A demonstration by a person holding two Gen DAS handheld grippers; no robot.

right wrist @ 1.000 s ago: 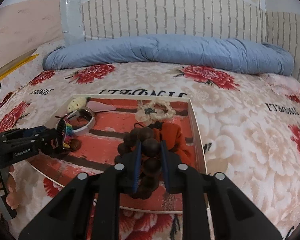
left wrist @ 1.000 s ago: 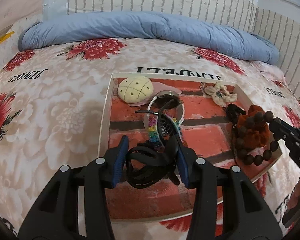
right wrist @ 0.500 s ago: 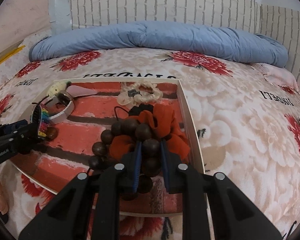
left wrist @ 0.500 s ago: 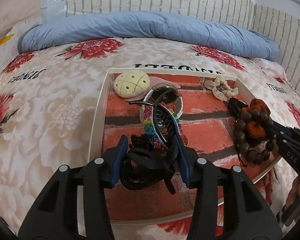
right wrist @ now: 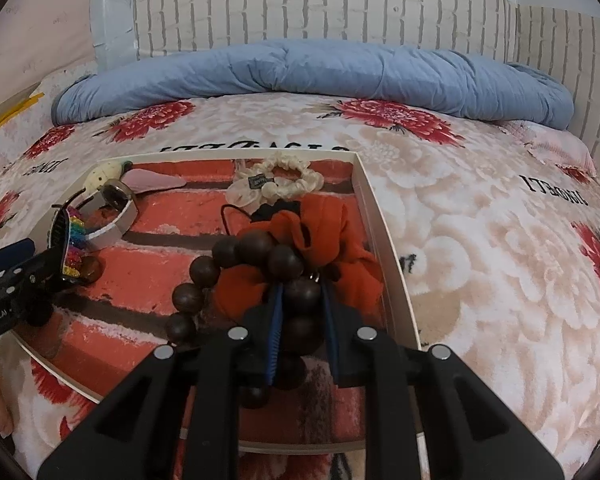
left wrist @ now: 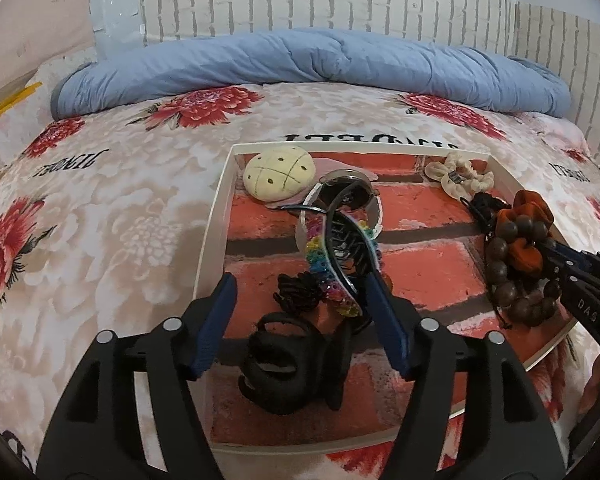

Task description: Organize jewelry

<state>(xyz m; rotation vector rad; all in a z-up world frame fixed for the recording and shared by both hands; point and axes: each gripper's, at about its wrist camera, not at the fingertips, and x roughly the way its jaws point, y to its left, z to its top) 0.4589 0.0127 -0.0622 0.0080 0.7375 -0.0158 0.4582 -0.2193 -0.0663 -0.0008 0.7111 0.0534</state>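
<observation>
Many dark-brown wooden beads form the bracelet, glossy.

Left wrist view close above tray, angled down; right wrist view likewise, probably from tray's right; both share it

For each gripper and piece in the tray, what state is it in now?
Left gripper: jaws opening, nothing gripped.
Black plastic claw clip: released, lying in the tray.
Right gripper: shut on the beads.
Dark wooden bead bracelet: held over the orange fabric scrunchie.
Cream scrunchie: lying untouched.
</observation>
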